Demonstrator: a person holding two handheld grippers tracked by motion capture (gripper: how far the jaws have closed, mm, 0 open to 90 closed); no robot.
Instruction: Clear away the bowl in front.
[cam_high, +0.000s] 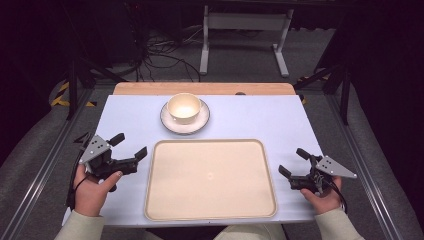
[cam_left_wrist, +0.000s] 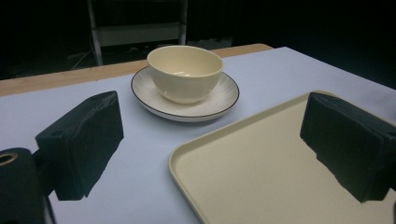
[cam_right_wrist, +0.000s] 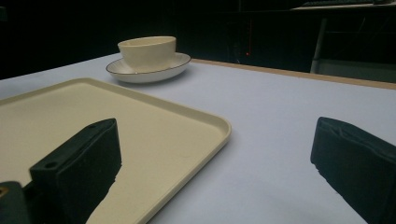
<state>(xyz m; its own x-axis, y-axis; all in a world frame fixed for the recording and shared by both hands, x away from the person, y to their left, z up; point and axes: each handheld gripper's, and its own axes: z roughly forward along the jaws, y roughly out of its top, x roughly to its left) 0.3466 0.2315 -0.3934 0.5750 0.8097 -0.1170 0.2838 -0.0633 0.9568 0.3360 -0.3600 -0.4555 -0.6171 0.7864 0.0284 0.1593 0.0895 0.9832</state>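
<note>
Flanking beige tray (cam_high: 210, 180) on counter (cam_high: 270, 120): left tongs (cam_high: 131, 146) off tray's left edge, right tongs (cam_high: 291, 161) off right edge. Both tongs spread wide, holding nothing. Cream bowl (cam_high: 184, 107) sits in white dark-rimmed saucer (cam_high: 200, 122) just beyond tray's far edge, apart from it. No readable writing, brand or label on tray, bowl or saucer. Faint round mark at tray centre, too small to make out. Room beyond counter dark, detail lost. Near tray corners cut off in both gripper views.
</note>
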